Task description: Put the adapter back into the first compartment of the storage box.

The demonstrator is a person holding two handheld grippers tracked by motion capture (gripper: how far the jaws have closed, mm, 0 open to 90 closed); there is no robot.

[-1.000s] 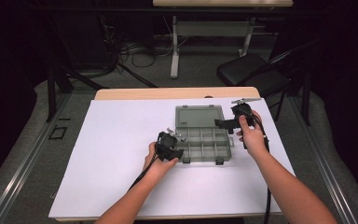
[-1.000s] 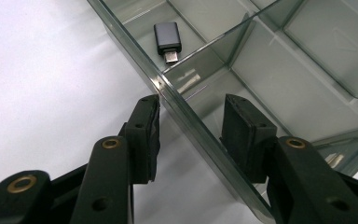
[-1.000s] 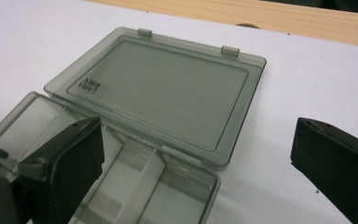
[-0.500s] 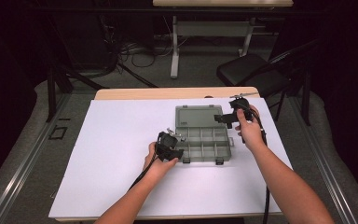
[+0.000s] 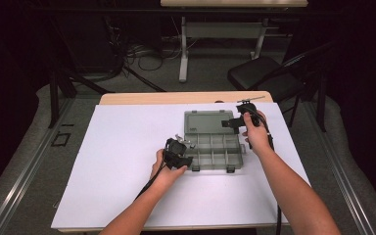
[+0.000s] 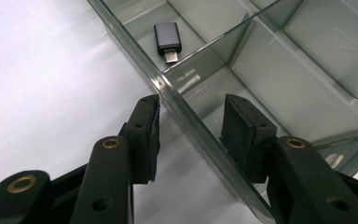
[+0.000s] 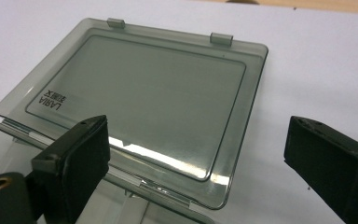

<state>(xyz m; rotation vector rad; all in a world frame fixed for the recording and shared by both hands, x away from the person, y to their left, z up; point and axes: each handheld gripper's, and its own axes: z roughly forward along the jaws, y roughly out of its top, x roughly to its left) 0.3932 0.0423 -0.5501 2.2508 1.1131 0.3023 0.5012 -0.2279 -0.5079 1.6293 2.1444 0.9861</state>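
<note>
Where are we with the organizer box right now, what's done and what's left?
Done: the lid lies folded open flat on the white sheet, and a small USB adapter sits in one compartment of the organizer box. In hand: the left gripper straddles the box's side wall, jaws open; the right gripper hovers open over the lid's hinge edge. Left, probably: closing and latching the lid.

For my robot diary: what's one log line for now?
left gripper: open, straddling box wall | right gripper: open over lid | adapter: in compartment
</note>
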